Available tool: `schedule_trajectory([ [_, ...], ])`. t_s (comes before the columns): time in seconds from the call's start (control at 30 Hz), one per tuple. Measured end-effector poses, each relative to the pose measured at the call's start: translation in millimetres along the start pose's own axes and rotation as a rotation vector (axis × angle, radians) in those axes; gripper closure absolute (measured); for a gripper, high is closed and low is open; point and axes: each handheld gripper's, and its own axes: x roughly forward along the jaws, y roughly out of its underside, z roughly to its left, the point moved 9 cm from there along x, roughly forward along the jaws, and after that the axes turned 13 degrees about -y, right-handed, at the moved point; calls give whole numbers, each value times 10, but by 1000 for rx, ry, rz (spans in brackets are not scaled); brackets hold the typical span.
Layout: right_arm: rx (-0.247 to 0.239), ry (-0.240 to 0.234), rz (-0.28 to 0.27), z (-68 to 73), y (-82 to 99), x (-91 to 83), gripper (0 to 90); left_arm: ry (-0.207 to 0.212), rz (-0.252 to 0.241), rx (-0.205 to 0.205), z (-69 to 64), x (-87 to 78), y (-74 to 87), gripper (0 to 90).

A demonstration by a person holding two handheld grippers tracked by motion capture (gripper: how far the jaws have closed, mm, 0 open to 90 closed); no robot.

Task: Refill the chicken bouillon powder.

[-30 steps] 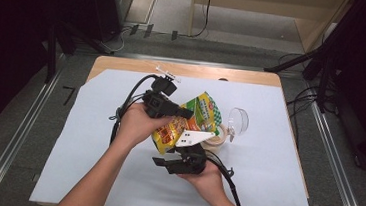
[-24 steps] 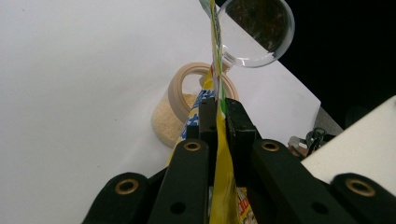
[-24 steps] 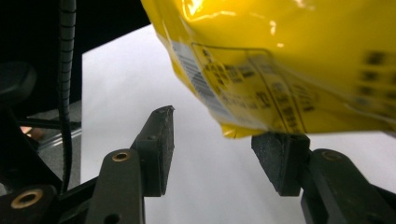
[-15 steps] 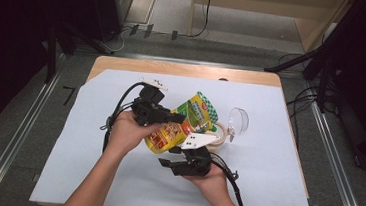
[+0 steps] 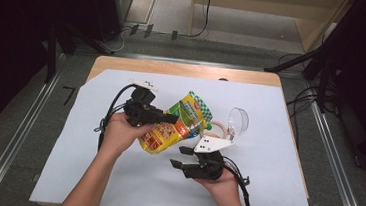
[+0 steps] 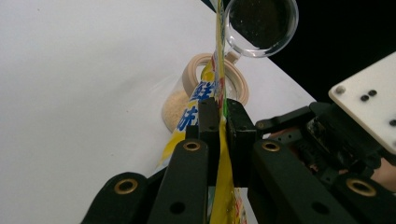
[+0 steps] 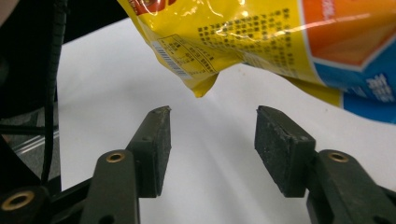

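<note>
White paper covers the table (image 5: 64,173); above it the left gripper (image 5: 169,118) pinches a glossy yellow-green printed foil pouch (image 5: 176,127) tilted beside a clear glass jar (image 5: 217,129), while the right gripper (image 5: 179,163) has just been opening, jaws apart and empty.

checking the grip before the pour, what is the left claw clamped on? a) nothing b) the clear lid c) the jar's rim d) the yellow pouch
d: in the left gripper view the left claw pinches the thin edge of the yellow pouch, with the jar beyond it.
</note>
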Motion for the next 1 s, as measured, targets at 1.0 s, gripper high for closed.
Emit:
schedule_trajectory([
  [1.0, -4, -4, 22, -3, 65, 31, 464, -99, -109, -85, 594, -261, 118, 884],
])
